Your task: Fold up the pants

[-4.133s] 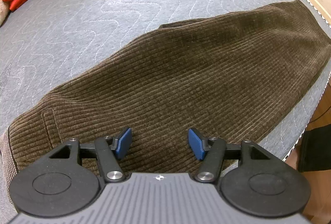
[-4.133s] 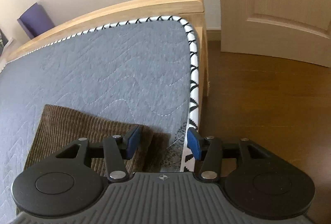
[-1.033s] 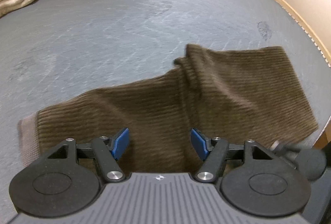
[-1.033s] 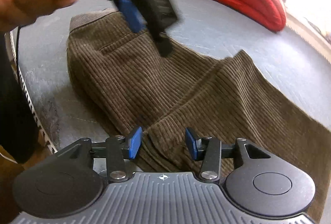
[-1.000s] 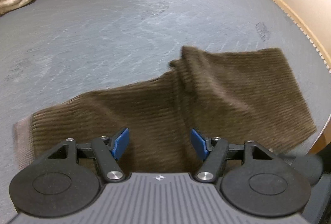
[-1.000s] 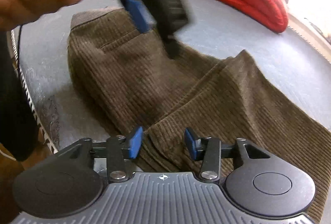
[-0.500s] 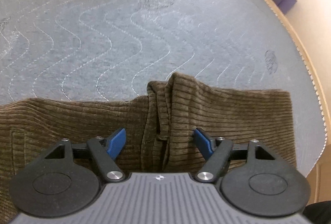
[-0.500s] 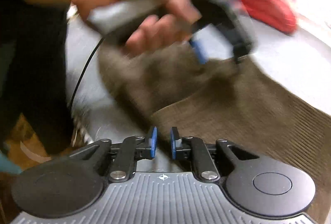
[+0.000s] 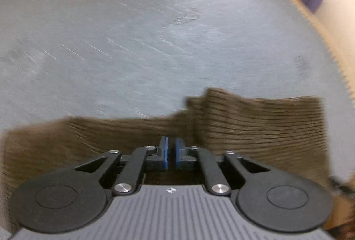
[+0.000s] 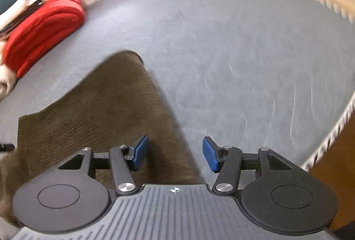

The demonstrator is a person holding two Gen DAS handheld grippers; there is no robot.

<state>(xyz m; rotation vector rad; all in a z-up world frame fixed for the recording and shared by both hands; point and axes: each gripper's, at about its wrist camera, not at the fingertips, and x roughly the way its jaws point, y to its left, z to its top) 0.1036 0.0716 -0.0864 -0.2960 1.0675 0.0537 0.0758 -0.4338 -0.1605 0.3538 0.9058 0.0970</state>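
Brown corduroy pants (image 9: 255,129) lie flat on the grey quilted mattress (image 9: 155,40), near its front edge, their long axis running side to side across the left wrist view, with a raised ridge of bunched cloth roughly midway along. The left tongs (image 9: 170,154) sit right over the cloth just beside that ridge; their blue pads have just been closing and now stand almost together, though blur keeps me from telling whether any corduroy is pinched between them. The right tongs (image 10: 174,153) have just been opening and stand apart with nothing gripped, poised over the edge of the trouser leg (image 10: 99,107), which runs away from them toward the folded red blanket (image 10: 42,31). To my eye the left hand is nearer the fold line.
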